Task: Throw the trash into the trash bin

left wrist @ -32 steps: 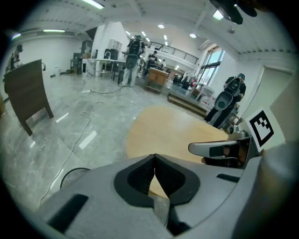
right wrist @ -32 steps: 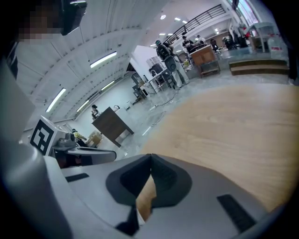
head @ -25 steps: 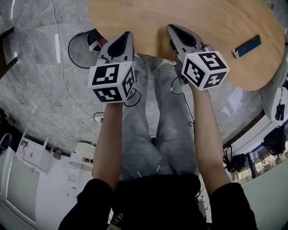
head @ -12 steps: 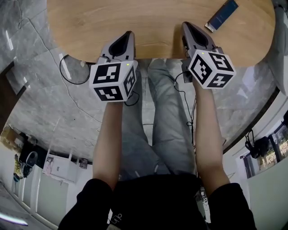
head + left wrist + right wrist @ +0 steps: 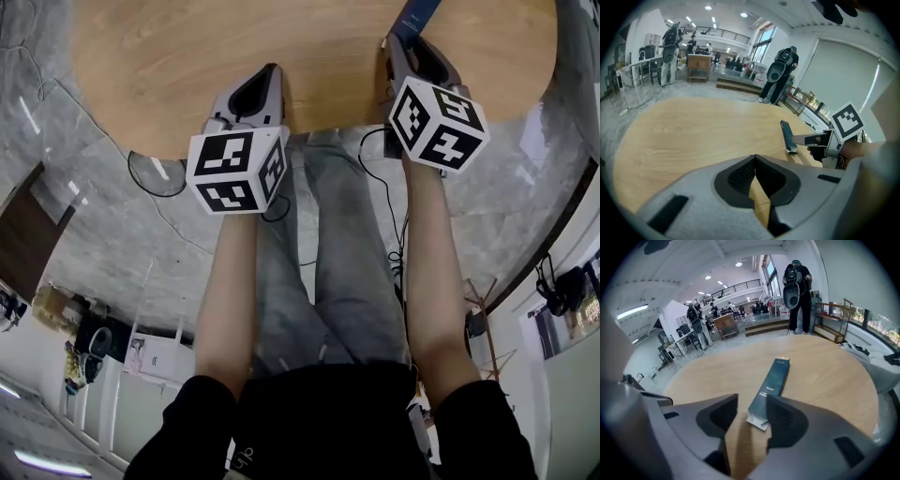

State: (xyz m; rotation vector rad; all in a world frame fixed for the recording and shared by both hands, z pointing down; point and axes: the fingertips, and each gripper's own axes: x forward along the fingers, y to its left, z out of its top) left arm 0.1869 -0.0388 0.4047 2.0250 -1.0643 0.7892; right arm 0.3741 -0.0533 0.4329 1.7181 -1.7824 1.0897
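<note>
A long dark teal carton [image 5: 771, 380] lies flat on the round wooden table [image 5: 187, 56]. My right gripper [image 5: 752, 414] points down at the carton's near end. Its jaws have just been opening, and the carton's torn flap lies between the tips without either pad pressing on it. In the head view the right gripper [image 5: 401, 42] touches the carton [image 5: 418, 13] at the top edge. My left gripper [image 5: 754, 160] is shut on nothing, over bare wood left of the carton [image 5: 788, 137]. It also shows in the head view as the left gripper [image 5: 269, 71].
A dark round hoop [image 5: 155, 174] and loose cables lie on the grey marble floor under the table's near edge. The person's legs [image 5: 328, 253] stand against the table. Backpacks on stands and desks fill the hall beyond the table's far side.
The carton was far off to the right of the right gripper and now lies at its tips. Both grippers have swept across the table's near edge.
</note>
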